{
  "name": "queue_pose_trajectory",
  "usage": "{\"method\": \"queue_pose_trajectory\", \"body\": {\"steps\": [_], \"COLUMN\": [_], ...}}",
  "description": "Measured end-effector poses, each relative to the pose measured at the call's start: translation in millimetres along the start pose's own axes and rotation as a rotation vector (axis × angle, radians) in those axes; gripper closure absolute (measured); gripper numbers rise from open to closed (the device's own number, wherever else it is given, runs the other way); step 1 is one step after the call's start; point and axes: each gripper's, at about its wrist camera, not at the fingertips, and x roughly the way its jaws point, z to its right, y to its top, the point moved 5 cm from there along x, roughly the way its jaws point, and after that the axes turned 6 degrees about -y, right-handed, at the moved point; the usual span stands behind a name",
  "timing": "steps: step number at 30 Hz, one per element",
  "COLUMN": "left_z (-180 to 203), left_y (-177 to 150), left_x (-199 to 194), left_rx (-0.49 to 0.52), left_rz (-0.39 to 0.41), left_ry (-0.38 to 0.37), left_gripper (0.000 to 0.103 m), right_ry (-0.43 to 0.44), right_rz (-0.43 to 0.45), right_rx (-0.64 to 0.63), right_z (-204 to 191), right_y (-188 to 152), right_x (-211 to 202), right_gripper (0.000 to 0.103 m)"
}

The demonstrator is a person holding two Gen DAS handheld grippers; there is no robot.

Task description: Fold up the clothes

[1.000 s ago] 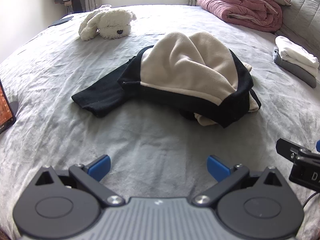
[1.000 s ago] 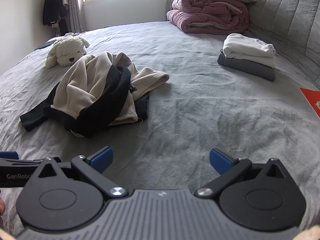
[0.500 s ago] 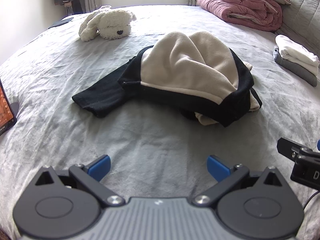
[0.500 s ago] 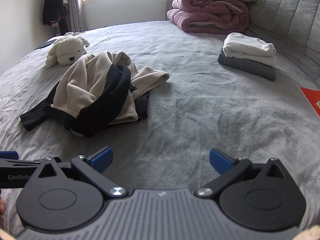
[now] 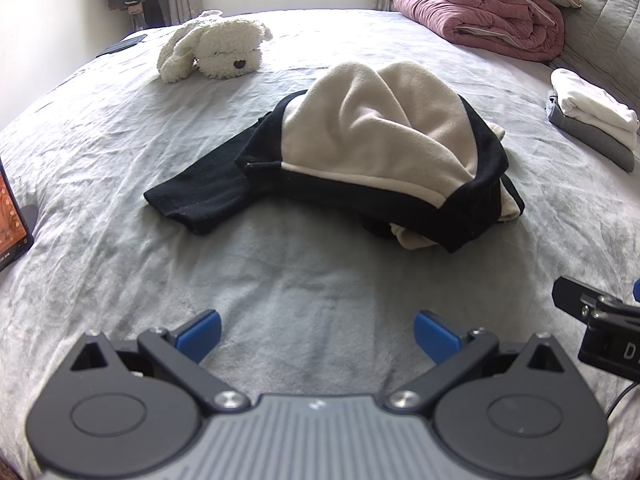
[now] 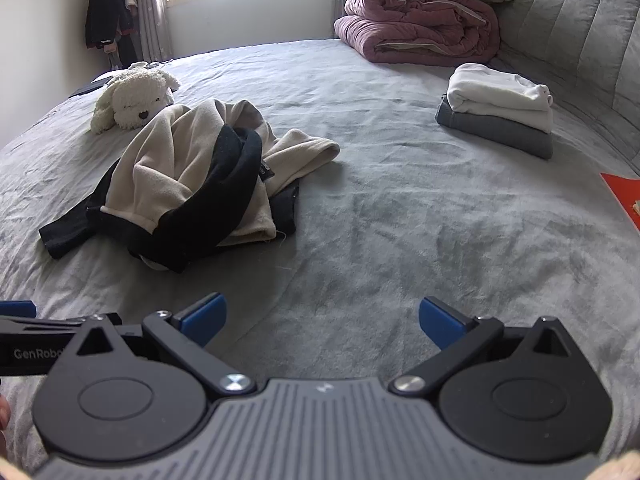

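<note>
A crumpled black and cream fleece garment (image 5: 372,152) (image 6: 188,184) lies in a heap on the grey bed, one black sleeve (image 5: 196,196) stretched to the left. My left gripper (image 5: 318,334) hovers open over bare sheet, short of the garment. My right gripper (image 6: 322,320) is open too, low over the bed, with the garment ahead and to its left. Each gripper's body shows at the edge of the other's view. Nothing is between either pair of blue fingertips.
A folded white and grey stack (image 6: 498,108) (image 5: 592,116) rests at the right near the padded headboard. A rolled pink quilt (image 6: 420,24) and a white plush dog (image 5: 216,48) lie farther back. A red item (image 6: 624,196) sits at the right edge, a screen (image 5: 10,220) at the left.
Both grippers stay open and almost still; the views have shifted only very slightly. The garment has not moved.
</note>
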Motion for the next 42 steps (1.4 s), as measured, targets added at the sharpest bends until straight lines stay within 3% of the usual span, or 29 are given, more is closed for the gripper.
{"method": "queue_pose_trajectory", "body": {"steps": [42], "left_z": [-0.7], "left_y": [-1.5], "left_x": [0.1], "left_rx": [0.006], "left_rz": [0.001], "left_ry": [0.008], "left_gripper": [0.0], "right_ry": [0.001], "right_rz": [-0.008], "right_rx": [-0.009], "right_z": [-1.2], "right_y": [-1.4], "right_x": [1.6], "right_gripper": [0.0]}}
